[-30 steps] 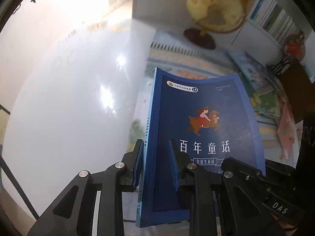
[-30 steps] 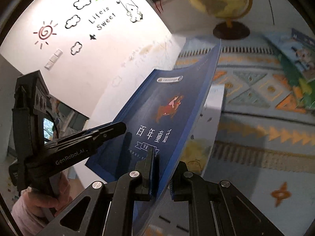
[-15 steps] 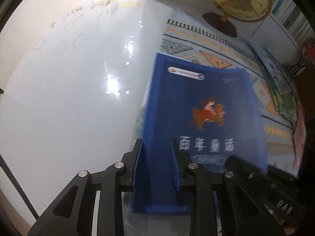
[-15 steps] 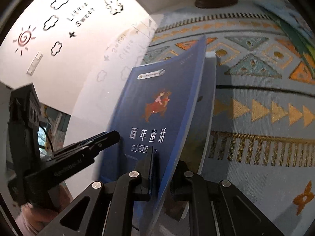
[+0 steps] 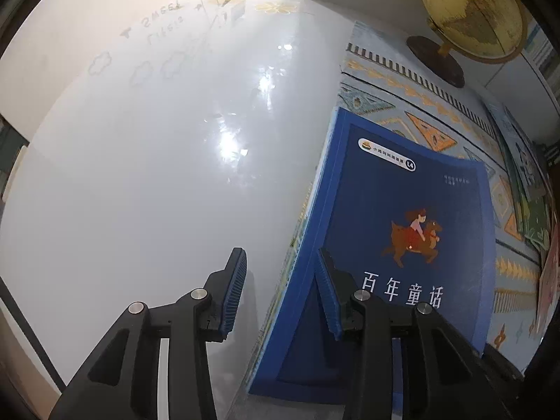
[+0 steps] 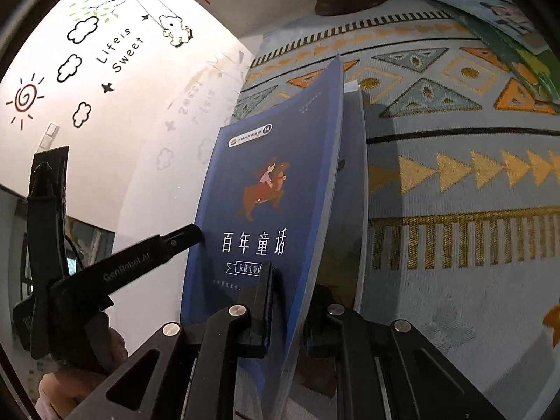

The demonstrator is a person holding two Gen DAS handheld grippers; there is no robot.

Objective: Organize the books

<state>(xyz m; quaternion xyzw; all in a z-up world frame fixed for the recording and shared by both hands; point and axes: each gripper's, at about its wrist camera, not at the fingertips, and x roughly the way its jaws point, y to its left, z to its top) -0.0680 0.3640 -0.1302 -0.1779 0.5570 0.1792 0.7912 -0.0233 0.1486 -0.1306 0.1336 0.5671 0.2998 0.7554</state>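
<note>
Blue storybook (image 5: 402,231) lowered onto patterned mat (image 6: 455,210) since earlier frame, left tongs (image 5: 280,290) just spread, released from its spine, right tongs (image 6: 285,301) pinching its lower edge, cover slightly raised.

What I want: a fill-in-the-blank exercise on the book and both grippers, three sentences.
1. The right gripper is shut on the ____ book.
2. The left gripper, whose jaws have just been opening, is ____, with the book's edge between its pads.
3. Beyond the book, on the patterned cloth, stands a yellow ____.
Missing words: blue; open; globe.
</note>
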